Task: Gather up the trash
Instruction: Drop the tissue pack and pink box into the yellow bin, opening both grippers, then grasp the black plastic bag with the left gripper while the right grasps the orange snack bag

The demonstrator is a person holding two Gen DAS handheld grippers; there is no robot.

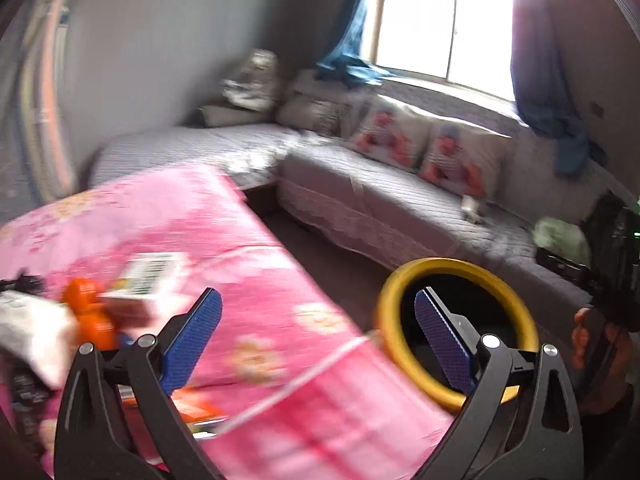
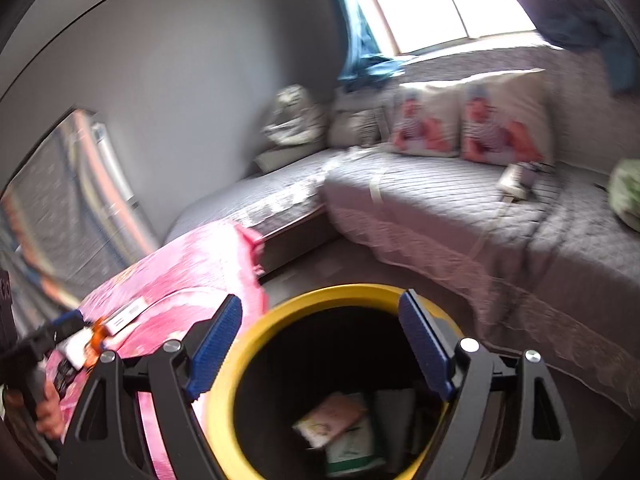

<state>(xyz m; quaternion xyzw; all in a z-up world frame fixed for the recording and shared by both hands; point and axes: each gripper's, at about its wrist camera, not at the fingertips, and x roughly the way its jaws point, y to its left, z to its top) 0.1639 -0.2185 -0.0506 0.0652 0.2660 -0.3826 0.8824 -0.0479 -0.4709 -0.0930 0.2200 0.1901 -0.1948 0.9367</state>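
Here, my right tool hangs released above the yellow-rimmed bin, cartons inside; my left tool, released, beside the bin over the pink surface.

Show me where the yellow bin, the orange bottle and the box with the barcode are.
yellow bin (image 2: 224,392): right wrist view, left part of its rim.
orange bottle (image 1: 86,306): left wrist view, its upper body.
box with the barcode (image 1: 150,274): left wrist view, its printed top face.

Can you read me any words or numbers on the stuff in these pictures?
None can be read.
Box on the pink tablecloth: barcode stripes show, digits too blurred.
Packets inside the yellow-rimmed bin: print too blurred.
Cushions on the sofa: pictures only, no words visible.
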